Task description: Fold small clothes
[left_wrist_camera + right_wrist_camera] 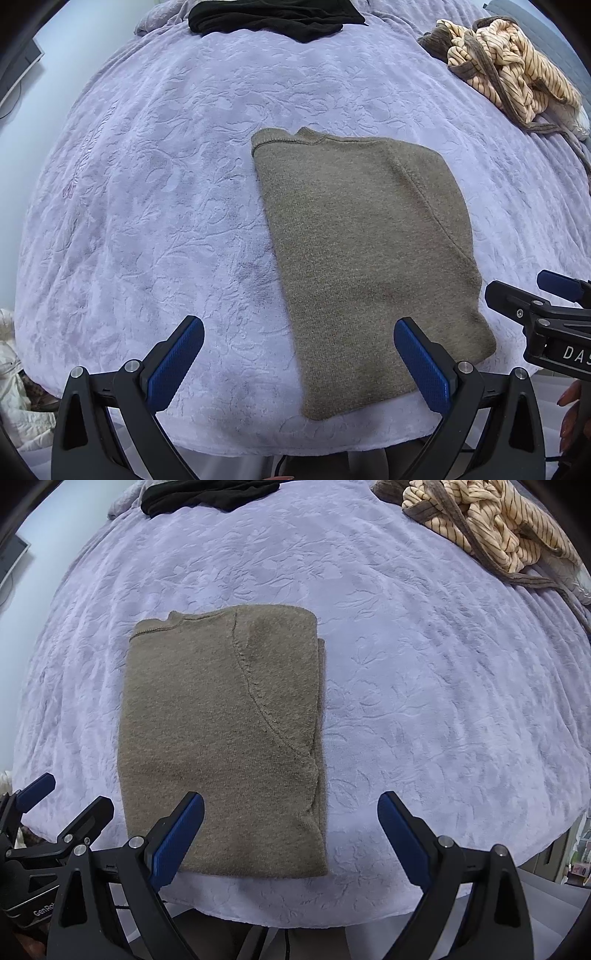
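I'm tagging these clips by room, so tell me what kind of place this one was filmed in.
Most likely a bedroom. The work surface looks like a bed under a lavender embossed bedspread, with a folded brown sweater on it, and a crumpled striped garment and a black garment lying farther back.

Both wrist cameras are looking forward and down from the near edge of the lavender bedspread (147,184), close above it. Both are sharing the folded olive sweater (362,258), centre-right in the left view, centre-left in the right.
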Tool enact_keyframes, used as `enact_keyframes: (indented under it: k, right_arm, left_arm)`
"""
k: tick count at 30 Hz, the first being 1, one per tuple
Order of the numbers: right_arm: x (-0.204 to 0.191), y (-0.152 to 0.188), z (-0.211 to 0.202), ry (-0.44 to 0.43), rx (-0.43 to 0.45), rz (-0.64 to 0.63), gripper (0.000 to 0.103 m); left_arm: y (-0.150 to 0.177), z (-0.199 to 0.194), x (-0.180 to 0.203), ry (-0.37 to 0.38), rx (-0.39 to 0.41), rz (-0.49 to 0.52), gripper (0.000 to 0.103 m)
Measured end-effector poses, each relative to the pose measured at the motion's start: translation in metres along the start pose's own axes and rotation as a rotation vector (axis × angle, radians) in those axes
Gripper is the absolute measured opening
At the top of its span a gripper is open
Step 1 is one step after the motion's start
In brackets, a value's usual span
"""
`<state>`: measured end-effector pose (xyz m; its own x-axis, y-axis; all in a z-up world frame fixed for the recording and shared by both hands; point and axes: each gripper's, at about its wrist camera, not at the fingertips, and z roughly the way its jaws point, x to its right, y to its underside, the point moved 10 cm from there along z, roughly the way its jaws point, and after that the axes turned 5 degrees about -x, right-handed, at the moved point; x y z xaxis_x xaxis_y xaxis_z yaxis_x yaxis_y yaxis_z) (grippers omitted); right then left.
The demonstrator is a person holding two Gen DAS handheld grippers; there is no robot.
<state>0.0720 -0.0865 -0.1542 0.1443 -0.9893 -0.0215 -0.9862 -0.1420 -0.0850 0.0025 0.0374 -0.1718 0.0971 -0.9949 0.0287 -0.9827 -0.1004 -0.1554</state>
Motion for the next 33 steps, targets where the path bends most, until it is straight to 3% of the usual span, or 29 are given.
enact_keyframes:
  k: [33]
  right_arm:
    - [-0.0063, -0.0010, 0.0030, 0.011, -0.011, -0.014, 0.096]
  left_arm:
    - [-0.0031, -0.0003, -0.0015, 0.001, 0.008, 0.023, 0.103]
